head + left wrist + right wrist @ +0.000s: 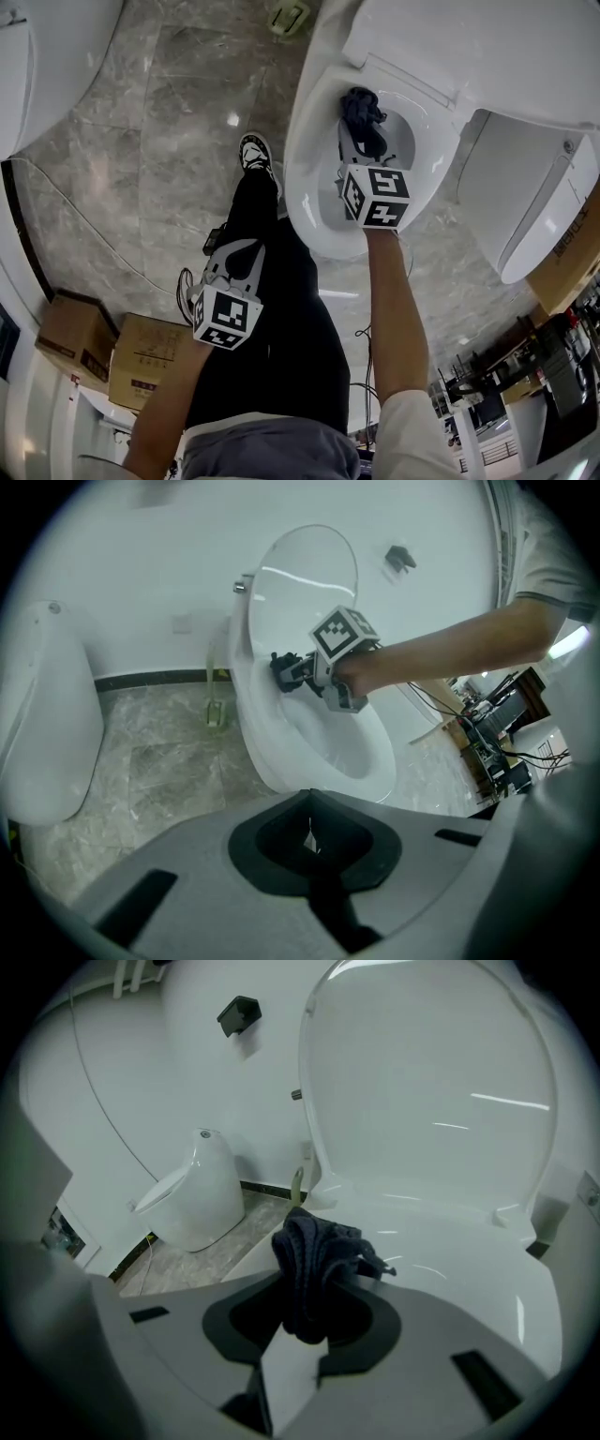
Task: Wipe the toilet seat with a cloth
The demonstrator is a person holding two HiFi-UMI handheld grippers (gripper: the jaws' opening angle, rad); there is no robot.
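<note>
You're standing on glossy grey marble floor (169,112), with cardboard boxes (75,333) sitting just behind you. You're holding the left gripper (242,251) by your dark trouser leg, its jaws pressed together on nothing. Ahead, your right gripper (314,1283) is clamping a crumpled dark knit cloth (319,1265), which is bunching out past the jaws over the rear of the seat (309,178), a smooth white oval rim. Whether it is touching the seat is unclear. Beyond it, the rounded shiny lid (431,1101) is standing raised, and a white urinal (192,1199) is sitting by the plain white wall.
</note>
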